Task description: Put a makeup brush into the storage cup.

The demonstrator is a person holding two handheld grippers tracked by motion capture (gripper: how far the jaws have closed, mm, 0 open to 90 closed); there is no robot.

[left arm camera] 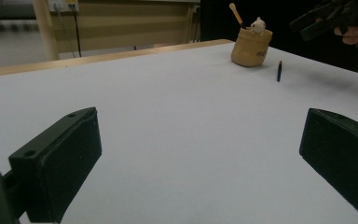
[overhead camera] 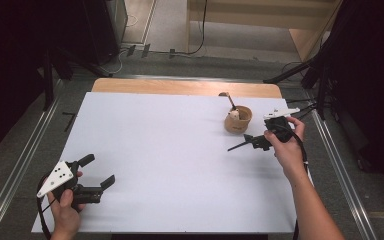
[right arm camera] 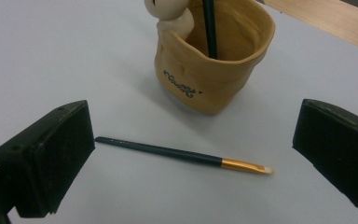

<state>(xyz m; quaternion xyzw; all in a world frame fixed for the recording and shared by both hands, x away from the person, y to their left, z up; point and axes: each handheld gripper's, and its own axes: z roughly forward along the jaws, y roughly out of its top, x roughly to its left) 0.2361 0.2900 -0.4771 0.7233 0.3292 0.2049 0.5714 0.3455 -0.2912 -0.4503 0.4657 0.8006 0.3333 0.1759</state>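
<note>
A tan sack-shaped pot [overhead camera: 238, 121] [right arm camera: 214, 74] [left arm camera: 251, 47] stands at the table's far right, with a small cream figure [right arm camera: 170, 14] on its rim and a dark-handled brush [right arm camera: 209, 28] upright inside. A second thin brush [right arm camera: 182, 154] [overhead camera: 237, 146] [left arm camera: 278, 71], dark with a gold ferrule, lies flat on the white sheet just in front of the pot. My right gripper [right arm camera: 196, 126] [overhead camera: 254, 142] hovers open above this lying brush, its jaws wide on either side and holding nothing. At the near left my left gripper [overhead camera: 97, 171] [left arm camera: 200, 133] rests low over bare sheet, open and empty.
A white sheet [overhead camera: 170, 150] covers the table, with a wooden strip [overhead camera: 180, 87] along its far edge. Cables trail from both grippers. Dark stands and floor rails flank the table on both sides.
</note>
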